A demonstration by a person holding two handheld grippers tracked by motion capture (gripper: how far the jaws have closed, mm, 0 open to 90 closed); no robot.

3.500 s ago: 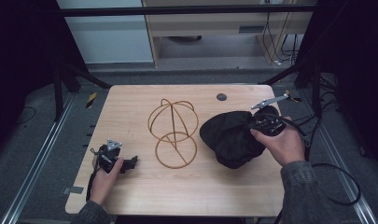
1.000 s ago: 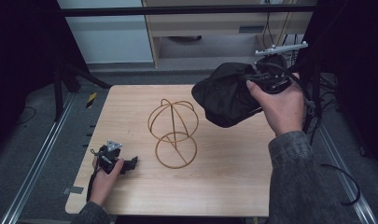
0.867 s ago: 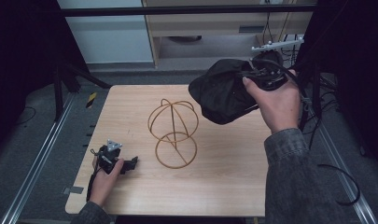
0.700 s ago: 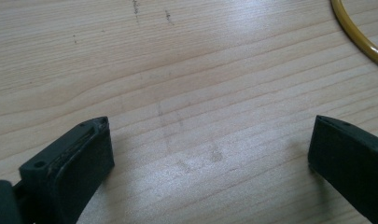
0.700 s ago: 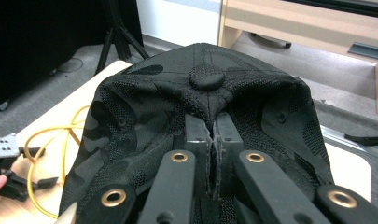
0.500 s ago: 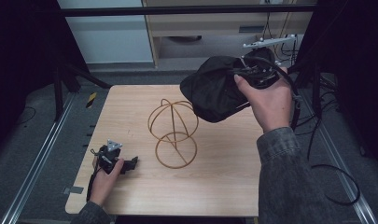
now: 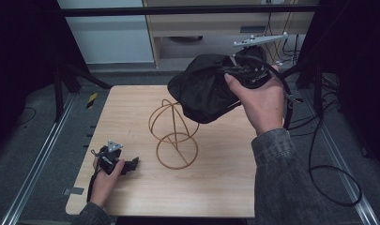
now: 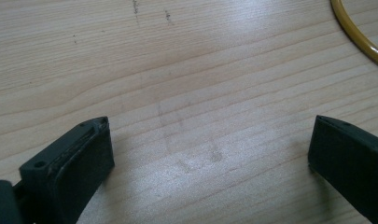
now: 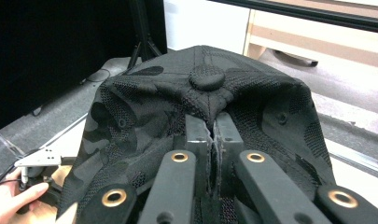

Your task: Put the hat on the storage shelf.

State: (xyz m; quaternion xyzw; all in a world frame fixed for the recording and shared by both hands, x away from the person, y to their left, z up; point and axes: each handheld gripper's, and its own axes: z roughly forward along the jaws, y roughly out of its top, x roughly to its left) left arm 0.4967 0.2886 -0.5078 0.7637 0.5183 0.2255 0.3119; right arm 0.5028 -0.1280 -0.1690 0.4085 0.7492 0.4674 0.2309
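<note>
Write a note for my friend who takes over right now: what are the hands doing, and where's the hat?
Right gripper: jaws shut on the black cap, pinching its fabric, held in the air above the back of the table, beside the top of the wire stand.
Left gripper: jaws open with nothing between them, resting low on the table near the stand's base ring.
Done: cap picked up off the table.
Left: probably set the cap down over the stand's round top, then let go.
</note>
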